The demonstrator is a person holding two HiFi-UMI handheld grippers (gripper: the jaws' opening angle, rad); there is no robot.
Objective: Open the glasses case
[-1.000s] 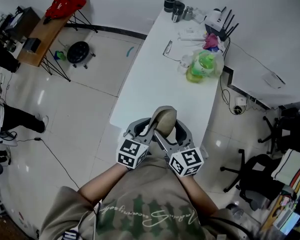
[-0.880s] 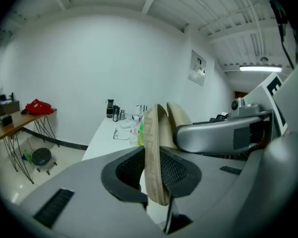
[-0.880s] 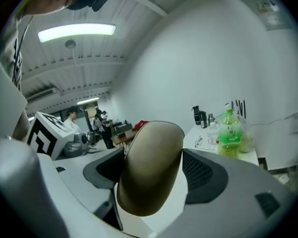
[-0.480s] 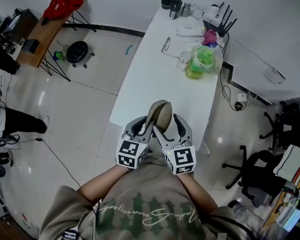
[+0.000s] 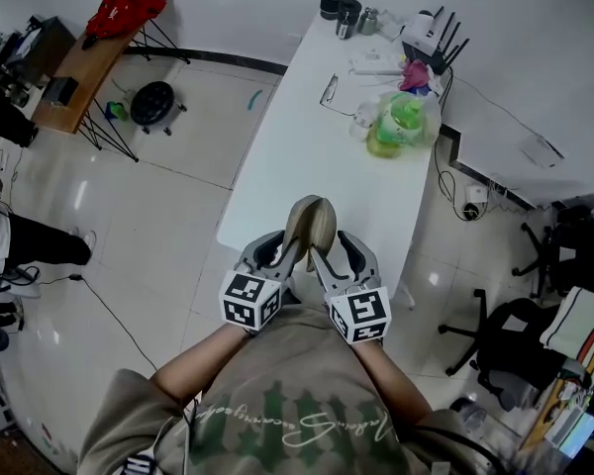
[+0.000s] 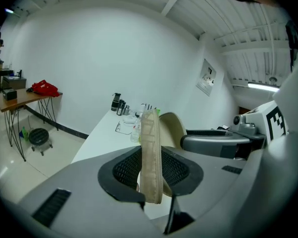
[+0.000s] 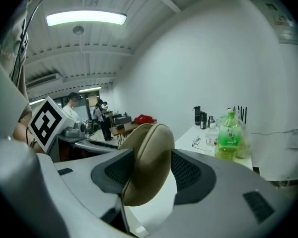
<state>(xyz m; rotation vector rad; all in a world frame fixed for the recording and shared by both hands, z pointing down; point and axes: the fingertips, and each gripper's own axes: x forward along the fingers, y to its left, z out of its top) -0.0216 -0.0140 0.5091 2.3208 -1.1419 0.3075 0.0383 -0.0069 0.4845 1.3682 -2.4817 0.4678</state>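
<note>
A glasses case (image 5: 310,224) that looks light and stiff gapes above the near end of the white table (image 5: 317,137), best held by each shell's rim: left gripper (image 5: 282,250), jaws just widened, pinches one half, right gripper (image 5: 335,253), just narrowed, the other

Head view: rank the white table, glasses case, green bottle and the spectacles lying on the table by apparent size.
1. white table, by far the largest.
2. glasses case and green bottle: about alike. The case is nearer the camera, so I won't rank them.
3. spectacles, smallest.
</note>
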